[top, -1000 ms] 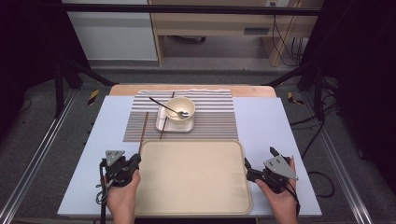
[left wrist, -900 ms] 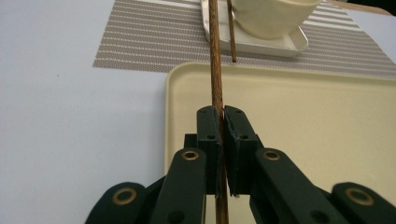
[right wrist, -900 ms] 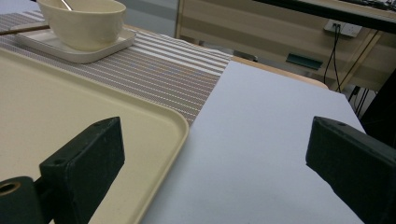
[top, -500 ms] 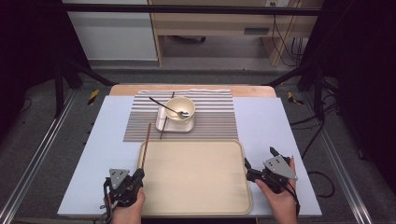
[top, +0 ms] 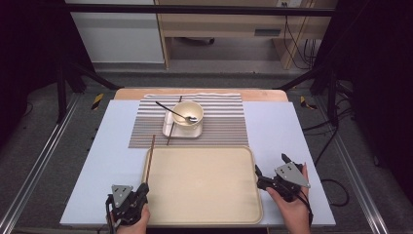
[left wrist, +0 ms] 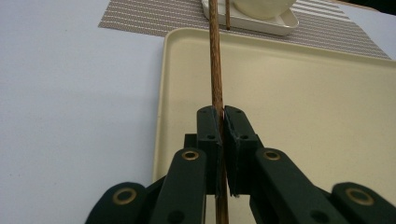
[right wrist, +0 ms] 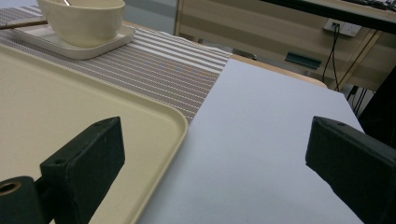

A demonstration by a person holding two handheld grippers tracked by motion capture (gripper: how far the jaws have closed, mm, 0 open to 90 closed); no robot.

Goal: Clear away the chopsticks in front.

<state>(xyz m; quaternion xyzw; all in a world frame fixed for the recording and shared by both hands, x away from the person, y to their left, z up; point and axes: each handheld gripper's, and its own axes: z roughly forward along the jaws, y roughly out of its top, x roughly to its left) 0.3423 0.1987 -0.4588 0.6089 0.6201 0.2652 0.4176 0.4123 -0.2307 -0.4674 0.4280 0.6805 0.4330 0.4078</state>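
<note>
A brown chopstick (top: 150, 158) (left wrist: 215, 60) is pinched between the jaws of my left gripper (top: 143, 187) (left wrist: 222, 114), which is shut on its near end. The stick points away from me, just inside the left rim of the cream tray (top: 204, 214) (left wrist: 303, 102). At the tray's right edge my right gripper (top: 270, 163) (right wrist: 219, 149) stands open, its jaws wide apart with nothing between them. A second chopstick (top: 173, 127) (left wrist: 227, 14) leans on the white plate (top: 168, 130) (right wrist: 88, 46) under the cream bowl (top: 187, 114) (right wrist: 81, 21).
A spoon (top: 178, 113) rests in the bowl. Plate and bowl stand on a striped mat (top: 224, 126) (right wrist: 163, 65) beyond the tray. The pale blue table cover (top: 282, 131) is bare on both sides. Dark stands and cables flank the table.
My left hand has drawn back toward the near table edge with the chopstick in its jaws; the stick's far end has slid off the mat toward the tray's left rim. The right hand has kept still.
</note>
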